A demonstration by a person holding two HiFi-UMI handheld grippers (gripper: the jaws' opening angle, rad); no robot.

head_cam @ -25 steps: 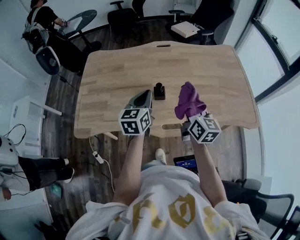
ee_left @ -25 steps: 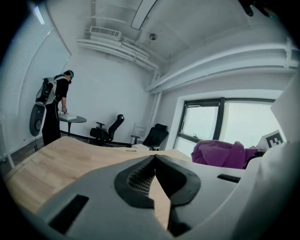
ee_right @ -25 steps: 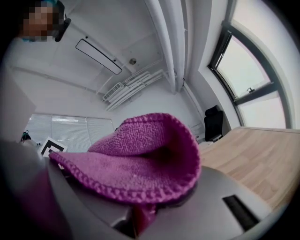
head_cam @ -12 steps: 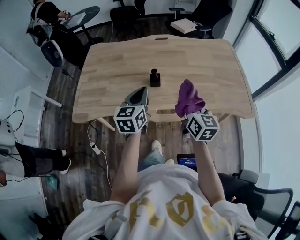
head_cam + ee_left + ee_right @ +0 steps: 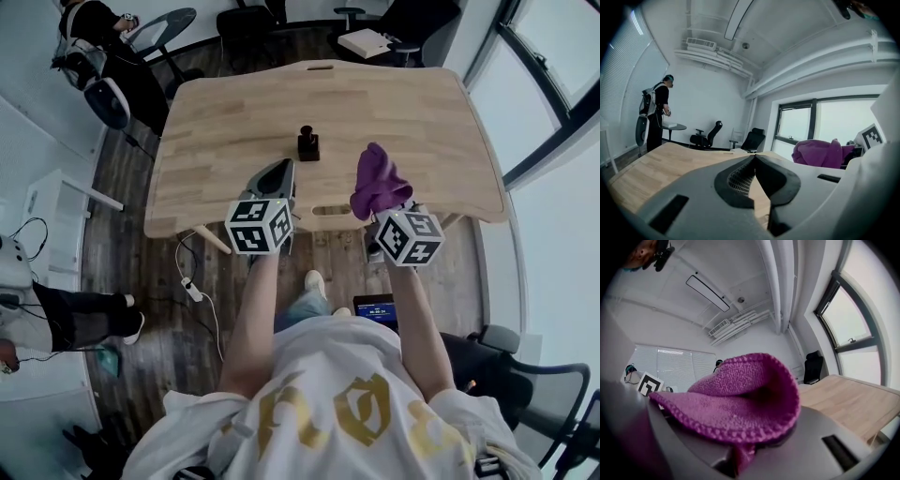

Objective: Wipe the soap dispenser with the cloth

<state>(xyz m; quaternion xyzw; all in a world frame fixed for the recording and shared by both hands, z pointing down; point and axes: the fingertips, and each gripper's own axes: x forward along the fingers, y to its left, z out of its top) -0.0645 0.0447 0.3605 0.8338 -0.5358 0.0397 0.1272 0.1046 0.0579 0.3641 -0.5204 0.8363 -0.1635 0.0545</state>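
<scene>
The small dark soap dispenser stands upright in the middle of the wooden table. My left gripper hovers just short of it on the near left, apart from it, with its grey jaws shut and nothing between them. To the right, my right gripper is shut on a purple cloth. The cloth bunches up over the jaws and hides their tips. In the right gripper view the cloth fills the middle, and the dispenser is not in either gripper view.
A slot is cut in the table near its front edge, between the grippers. Office chairs and a white box lie beyond the far edge. A person stands at the far left by a round table. Windows line the right side.
Both grippers have drawn back from the soap dispenser toward the table's near edge, widening the gap. The cloth stays in the right gripper, and the left jaws stay shut.
</scene>
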